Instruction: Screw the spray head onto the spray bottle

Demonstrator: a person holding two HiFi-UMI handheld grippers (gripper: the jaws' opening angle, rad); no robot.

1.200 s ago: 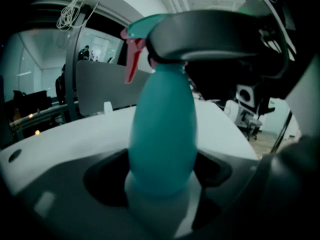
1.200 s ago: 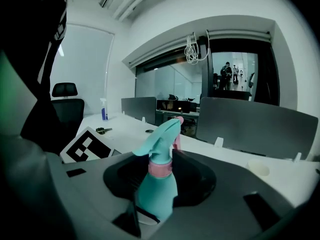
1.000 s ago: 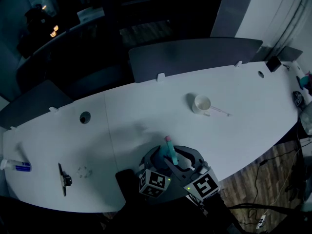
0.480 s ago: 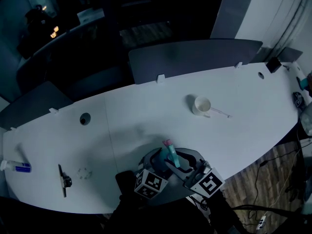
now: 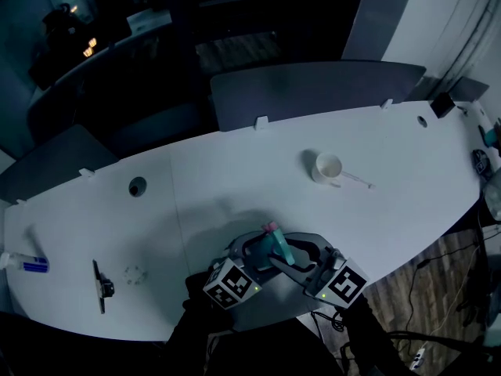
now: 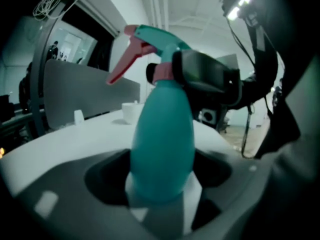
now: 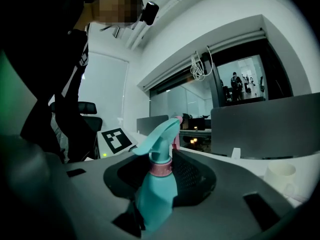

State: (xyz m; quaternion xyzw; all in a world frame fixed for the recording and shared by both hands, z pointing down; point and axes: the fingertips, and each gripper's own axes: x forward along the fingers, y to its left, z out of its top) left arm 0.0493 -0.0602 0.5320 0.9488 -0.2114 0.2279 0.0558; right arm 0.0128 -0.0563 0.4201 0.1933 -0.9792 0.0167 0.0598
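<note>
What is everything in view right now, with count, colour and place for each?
table: one, white, across the view
spray bottle: one, teal, near edge, between both tongs
spray head: one, teal with pink trigger, on the bottle's neck
cup: one, white, right of middle
small bottle: one, white with blue label, far left edge
dividers: two, grey, behind the table
left tongs: one, dark grey, shut on the bottle's body
right tongs: one, dark grey, shut at the spray head's collar
</note>
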